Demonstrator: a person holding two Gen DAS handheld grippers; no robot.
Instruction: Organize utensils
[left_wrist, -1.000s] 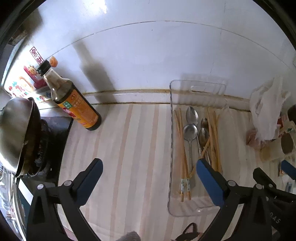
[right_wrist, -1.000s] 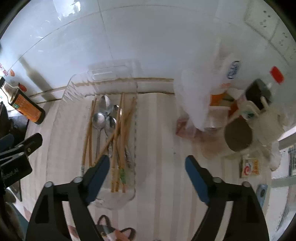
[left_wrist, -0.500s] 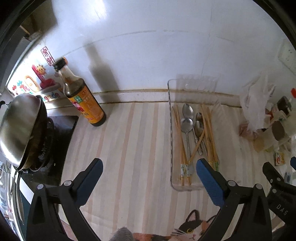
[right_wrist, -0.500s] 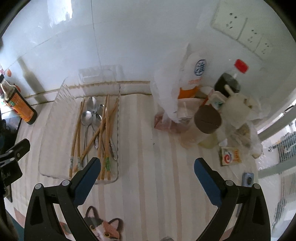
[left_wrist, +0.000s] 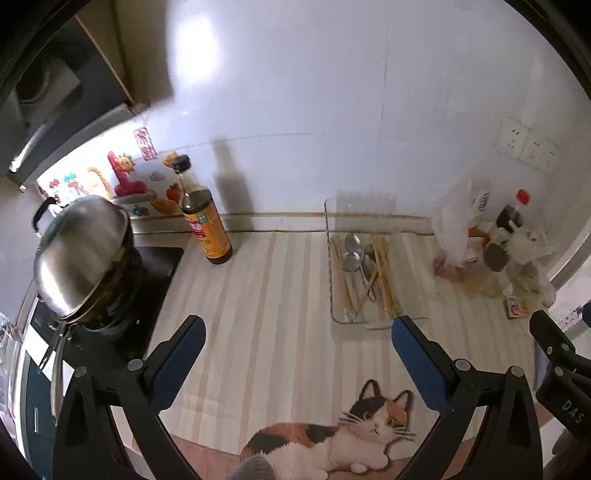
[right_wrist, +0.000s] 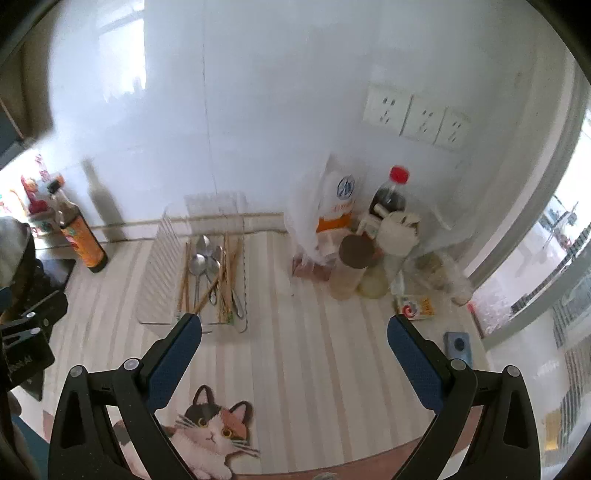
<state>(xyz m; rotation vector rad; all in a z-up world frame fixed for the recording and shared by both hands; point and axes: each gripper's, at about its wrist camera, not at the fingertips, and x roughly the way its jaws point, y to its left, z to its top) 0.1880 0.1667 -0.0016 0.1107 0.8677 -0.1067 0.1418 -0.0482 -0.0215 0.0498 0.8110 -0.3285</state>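
Note:
A clear plastic tray (left_wrist: 332, 280) lies on the striped counter by the back wall. It holds metal spoons (left_wrist: 351, 258) and several wooden chopsticks (left_wrist: 386, 280). The tray (right_wrist: 157, 284) shows in the right wrist view with the spoons (right_wrist: 199, 264) and chopsticks (right_wrist: 227, 273) inside. My left gripper (left_wrist: 295, 332) is open and empty, well in front of and left of the tray. My right gripper (right_wrist: 293, 328) is open and empty, in front of and right of the tray.
A soy sauce bottle (left_wrist: 205, 225) stands left of the tray. A steel pot lid (left_wrist: 79, 254) sits on the stove at far left. Bottles, jars and a plastic bag (right_wrist: 332, 218) crowd the right corner. A cat-print mat (left_wrist: 332, 432) lies at the counter's front edge.
Both grippers have pulled back and up from the tray; it now looks smaller and farther away. The cat mat has come into view. Both stay open.

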